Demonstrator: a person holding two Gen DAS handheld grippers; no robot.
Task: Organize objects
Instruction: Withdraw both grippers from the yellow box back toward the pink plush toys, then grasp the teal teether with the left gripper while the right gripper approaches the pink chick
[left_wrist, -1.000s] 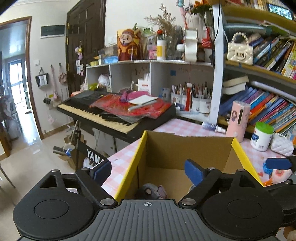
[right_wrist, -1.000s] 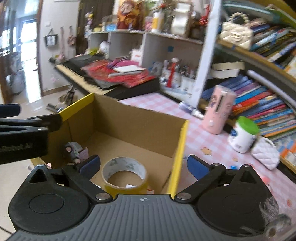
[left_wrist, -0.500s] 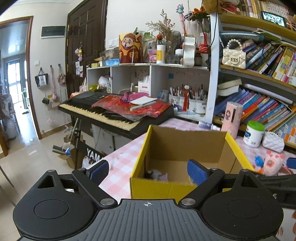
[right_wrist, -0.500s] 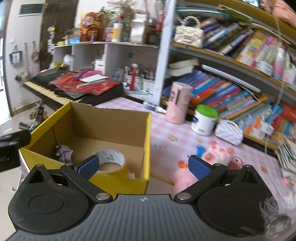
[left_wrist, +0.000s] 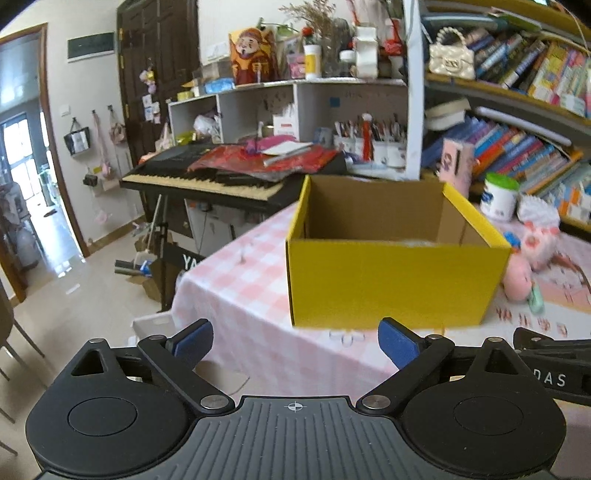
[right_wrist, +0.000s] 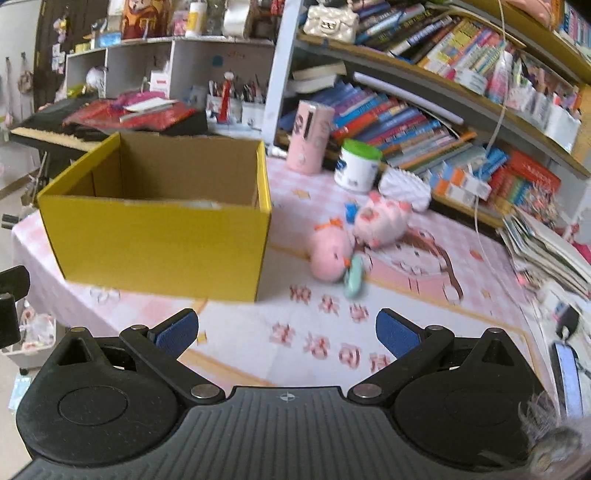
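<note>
A yellow cardboard box (left_wrist: 395, 284) (right_wrist: 159, 243) stands open on the pink checked tablecloth (left_wrist: 240, 280); its contents are hidden behind its near wall. To its right lie two pink plush toys (right_wrist: 330, 254) (right_wrist: 384, 218) and a small mint-green item (right_wrist: 352, 277). My left gripper (left_wrist: 295, 341) hangs before the box's near wall, jaws still opening, nothing between them. My right gripper (right_wrist: 284, 332) is open and empty over the tablecloth (right_wrist: 258, 332), short of the plush toys. Part of the right gripper's body (left_wrist: 554, 369) shows at the left wrist view's right edge.
A pink cylinder (right_wrist: 310, 136), a white tub with a green lid (right_wrist: 356, 166) and a white quilted pouch (right_wrist: 404, 188) stand behind the toys. Bookshelves (right_wrist: 424, 122) line the back. A keyboard (left_wrist: 207, 181) stands left of the table. Papers (right_wrist: 546, 251) pile at the right.
Both grippers have pulled back from above the box, so its outer yellow wall now faces them. The right view has swung right towards the plush toys.
</note>
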